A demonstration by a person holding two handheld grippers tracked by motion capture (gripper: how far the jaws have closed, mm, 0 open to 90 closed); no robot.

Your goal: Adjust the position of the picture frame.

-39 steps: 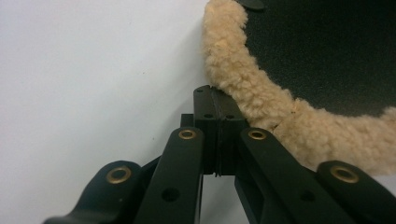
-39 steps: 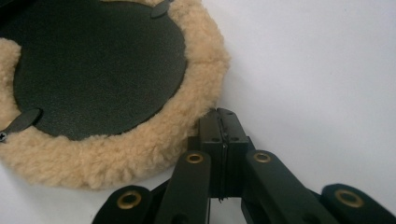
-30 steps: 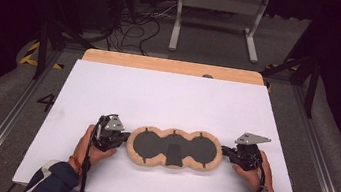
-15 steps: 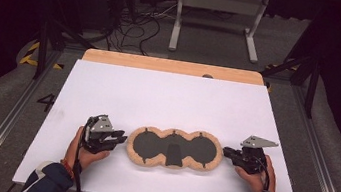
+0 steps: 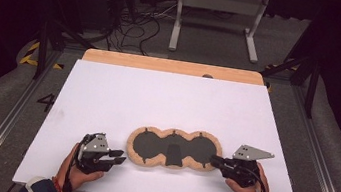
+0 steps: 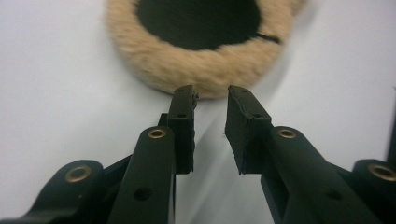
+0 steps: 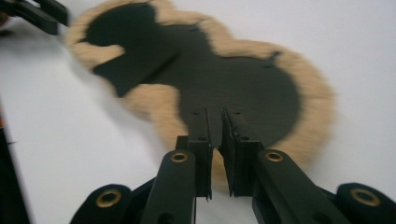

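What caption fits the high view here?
Left gripper open just off the fur-edged black pad on the white table; right gripper at its other end.

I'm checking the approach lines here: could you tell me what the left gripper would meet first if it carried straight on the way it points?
Most likely the fuzzy tan rim of the furry pad, just ahead of the left gripper; its jaws stand apart with nothing between them.
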